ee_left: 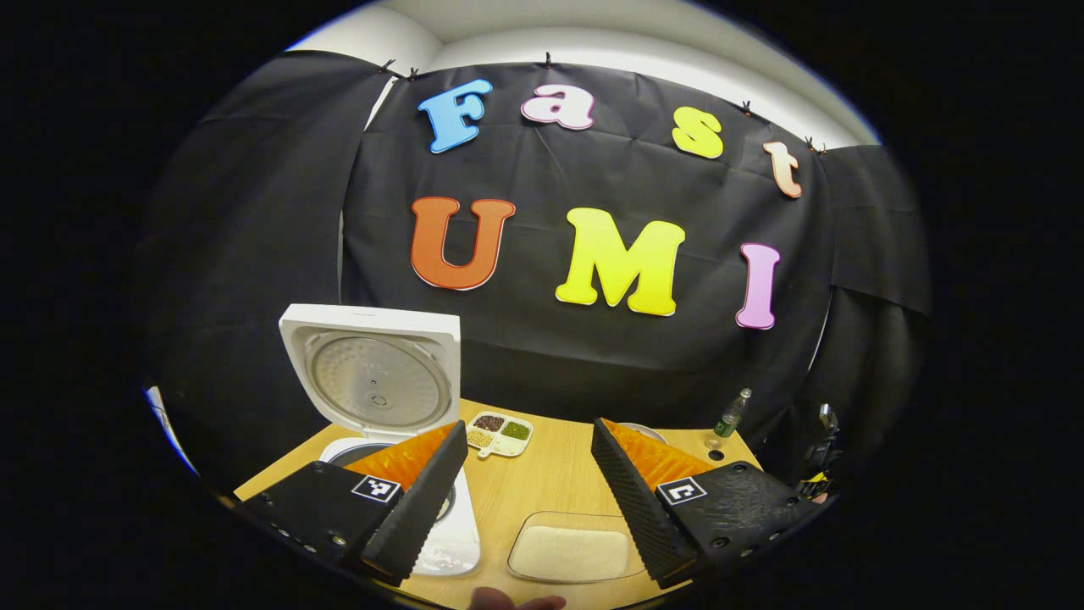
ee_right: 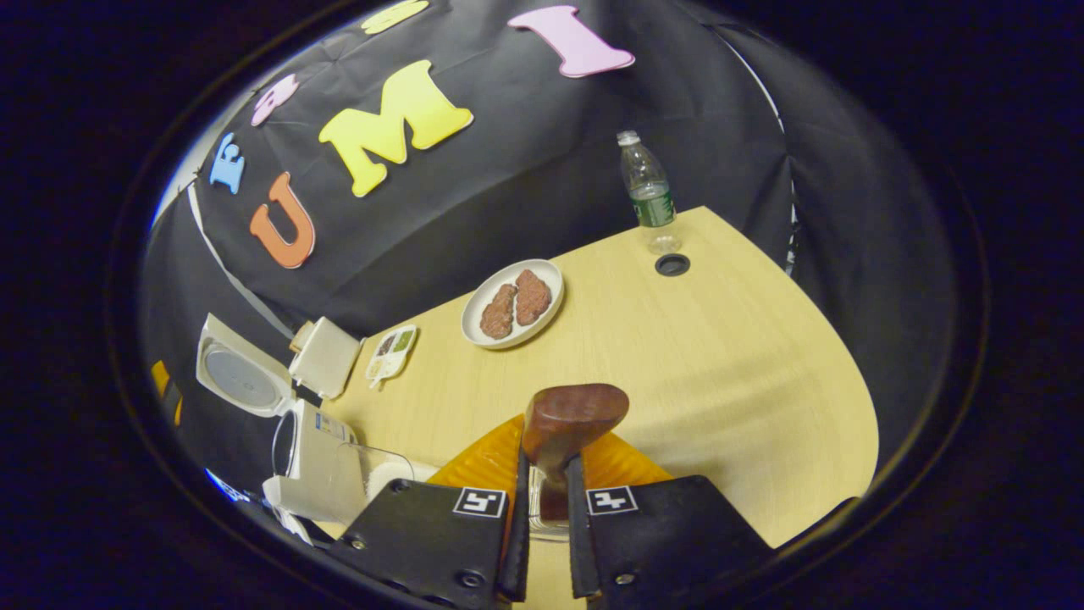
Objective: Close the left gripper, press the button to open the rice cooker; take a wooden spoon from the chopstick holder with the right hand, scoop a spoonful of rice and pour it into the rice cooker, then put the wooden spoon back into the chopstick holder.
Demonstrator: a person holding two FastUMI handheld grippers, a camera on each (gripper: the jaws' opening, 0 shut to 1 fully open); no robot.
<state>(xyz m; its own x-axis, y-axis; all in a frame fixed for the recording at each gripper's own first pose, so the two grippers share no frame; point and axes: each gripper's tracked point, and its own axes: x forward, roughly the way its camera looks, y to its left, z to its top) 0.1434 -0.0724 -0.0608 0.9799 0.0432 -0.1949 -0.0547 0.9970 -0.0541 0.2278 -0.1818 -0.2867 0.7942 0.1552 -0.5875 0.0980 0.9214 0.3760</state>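
The white rice cooker [ee_left: 440, 542] stands open at the table's left, its lid [ee_left: 377, 377] raised upright. My left gripper [ee_left: 529, 432] is open, fingers wide apart, with nothing between them, hovering over the cooker's front and a clear tray of rice [ee_left: 572, 551]. My right gripper [ee_right: 549, 474] is shut on the handle of a wooden spoon [ee_right: 574, 417], whose brown bowl sticks up past the fingertips. A clear glass holder [ee_right: 542, 518] shows just under the jaws. In the right gripper view the open rice cooker [ee_right: 312, 462] and the rice tray [ee_right: 377, 470] lie at lower left.
A white plate [ee_right: 474, 330] with two brown patties sits mid-table, and a small divided dish of grains [ee_left: 500, 434] near the wall. A water bottle [ee_right: 648, 191] and a black round cap [ee_right: 671, 265] are at the far corner. A white box [ee_right: 326, 357] stands behind the cooker. A fingertip [ee_left: 517, 601] shows at the bottom edge.
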